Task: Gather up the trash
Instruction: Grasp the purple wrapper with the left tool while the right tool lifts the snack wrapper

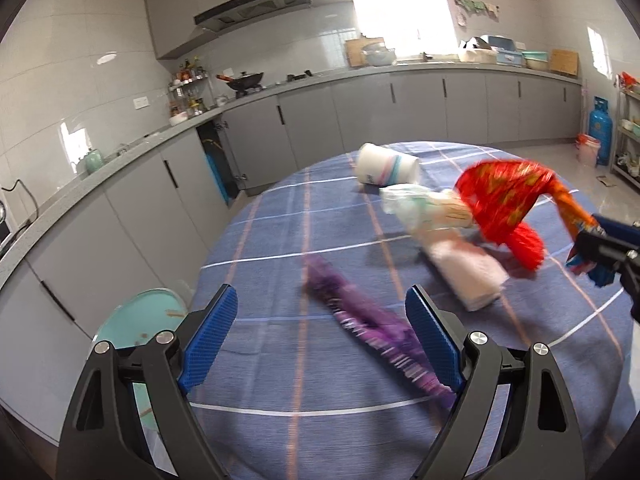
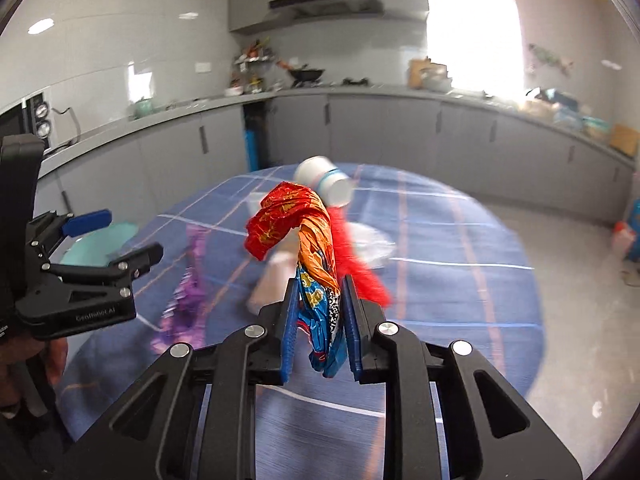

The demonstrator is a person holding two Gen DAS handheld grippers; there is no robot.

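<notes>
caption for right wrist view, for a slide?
Right claw shut on a red snack bag, lifted over a blue checked table.

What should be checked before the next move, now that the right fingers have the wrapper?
1. Right gripper shut on red wrapper: ok.
2. Wrapper lifted off the table: ok.
3. Left gripper open, nothing between its fingers: ok.
4. Purple wrapper in front of the left gripper: ok.
5. Cup, on its side, not yet collected: not ok.
6. Trash bin in view: cannot tell.
</notes>
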